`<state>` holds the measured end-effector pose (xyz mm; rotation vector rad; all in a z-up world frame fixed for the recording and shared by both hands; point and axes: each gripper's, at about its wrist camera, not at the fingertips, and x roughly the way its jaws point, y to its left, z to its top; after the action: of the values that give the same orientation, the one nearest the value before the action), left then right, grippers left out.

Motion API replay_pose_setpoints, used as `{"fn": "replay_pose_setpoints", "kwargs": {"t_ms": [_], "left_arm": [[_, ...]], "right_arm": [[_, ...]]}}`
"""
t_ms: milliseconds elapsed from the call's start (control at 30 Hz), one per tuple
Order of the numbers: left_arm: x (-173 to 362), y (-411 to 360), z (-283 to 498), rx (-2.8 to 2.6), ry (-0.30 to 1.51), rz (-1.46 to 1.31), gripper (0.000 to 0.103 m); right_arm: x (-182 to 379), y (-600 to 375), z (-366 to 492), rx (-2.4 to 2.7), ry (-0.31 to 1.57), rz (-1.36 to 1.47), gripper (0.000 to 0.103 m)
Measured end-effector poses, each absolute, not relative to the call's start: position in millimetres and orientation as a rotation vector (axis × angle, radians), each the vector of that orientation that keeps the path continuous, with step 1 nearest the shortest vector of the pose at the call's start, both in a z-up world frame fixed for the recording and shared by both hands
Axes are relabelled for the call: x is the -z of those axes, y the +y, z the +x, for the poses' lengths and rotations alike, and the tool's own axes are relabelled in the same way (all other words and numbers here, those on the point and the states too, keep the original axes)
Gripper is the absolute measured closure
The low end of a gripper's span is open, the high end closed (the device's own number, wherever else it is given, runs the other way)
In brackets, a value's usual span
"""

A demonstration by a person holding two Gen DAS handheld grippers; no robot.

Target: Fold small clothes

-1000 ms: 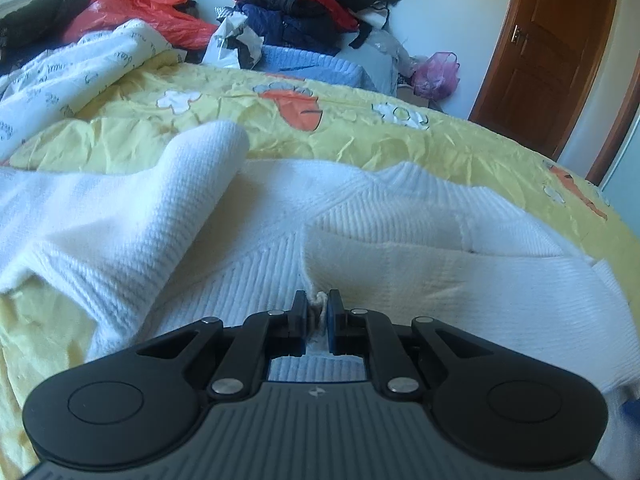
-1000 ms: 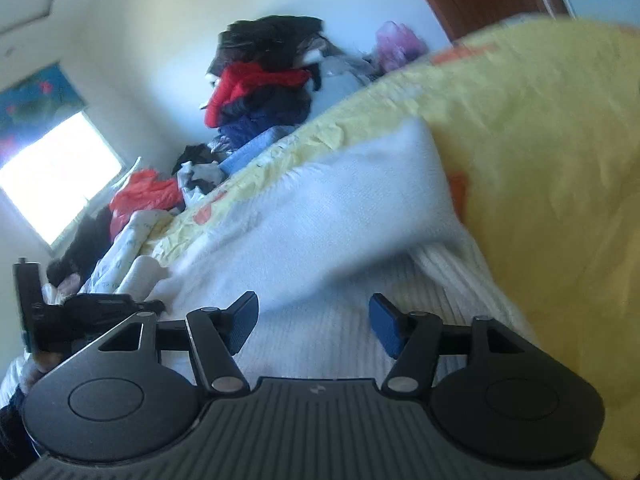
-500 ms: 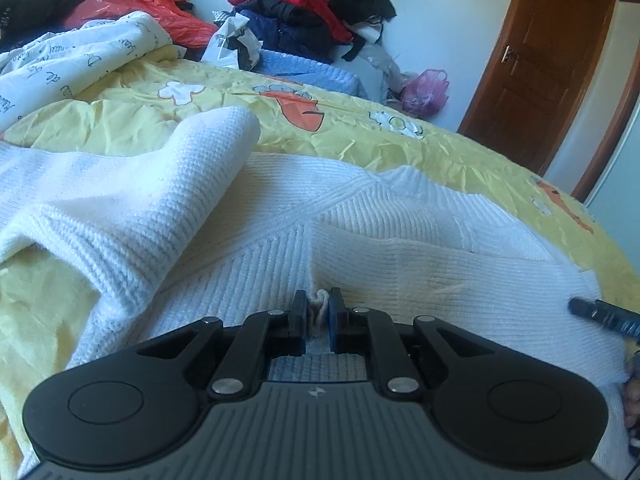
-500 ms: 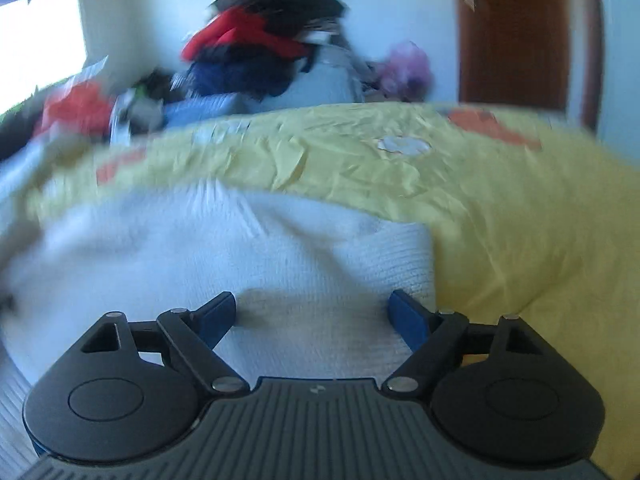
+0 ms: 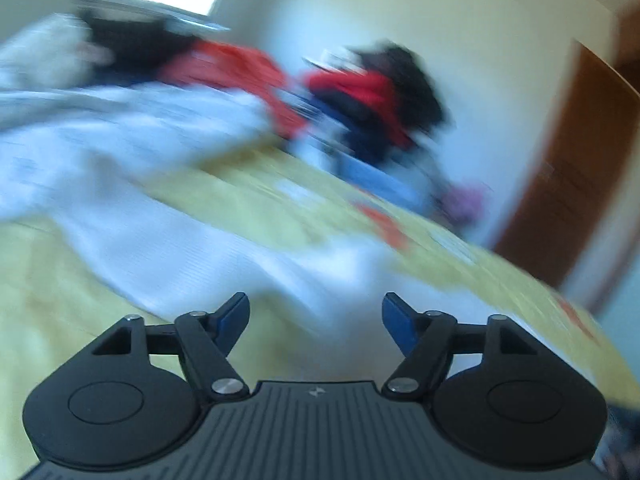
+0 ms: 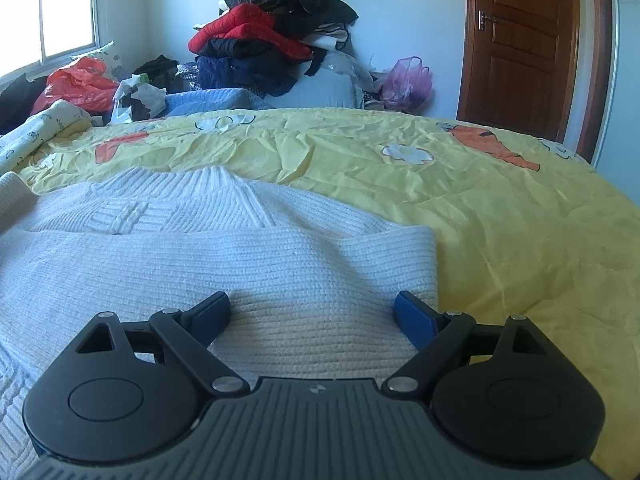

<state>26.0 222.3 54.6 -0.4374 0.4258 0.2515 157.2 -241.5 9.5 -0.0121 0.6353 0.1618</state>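
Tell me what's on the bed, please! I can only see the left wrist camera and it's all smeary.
Observer: A white knit sweater is spread out on the yellow bedspread.
Operator: Is it folded yet?
Observer: Partly. One sleeve is laid across the body of the sweater.
Operator: Where's the other claw?
Observer: The right claw is open over that sleeve, near its cuff end, and holds nothing.
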Motion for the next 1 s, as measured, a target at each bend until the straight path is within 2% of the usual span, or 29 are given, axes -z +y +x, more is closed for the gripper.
{"fn": "replay_pose_setpoints", "kwargs": {"t_ms": [167,300,367,400,467,533,600,667,733,833,1000], "left_arm": [[-38,351,13,-0.47,0.405,-0.812,0.028],[-15,412,15,-0.555,0.419,-0.984,0.029],[-9,425,21,-0.57,0.41,-1.001,0.036],[-7,429,23,-0.566,0.407,-1.004,0.044],[-5,433,34,-0.557,0.414,-0.994,0.047],[-4,434,47,-0.556,0.427,-0.961,0.058],[-4,437,57,-0.558,0.431,-0.931,0.059],[-5,433,69,-0.568,0.454,-0.886,0.065],[-7,429,75,-0.616,0.494,-0.808,0.088],[-10,421,76,-0.648,0.518,-0.719,0.095],[-45,386,81,-0.701,0.452,-0.549,0.096]], "right_arm": [[-10,-241,156,-0.157,0.63,-0.015,0.013],[-10,-241,156,-0.156,0.631,-0.017,0.013],[-10,-241,156,-0.156,0.63,-0.017,0.013],[-10,-241,156,-0.156,0.63,-0.018,0.013],[-10,-241,156,-0.155,0.631,-0.019,0.013],[-9,-241,157,-0.155,0.631,-0.019,0.013],[-10,-241,157,-0.156,0.631,-0.019,0.013],[-10,-241,157,-0.156,0.631,-0.019,0.013],[-10,-241,157,-0.156,0.631,-0.018,0.013],[-9,-243,157,-0.159,0.631,-0.013,0.012],[-10,-243,157,-0.161,0.63,-0.011,0.012]]}}
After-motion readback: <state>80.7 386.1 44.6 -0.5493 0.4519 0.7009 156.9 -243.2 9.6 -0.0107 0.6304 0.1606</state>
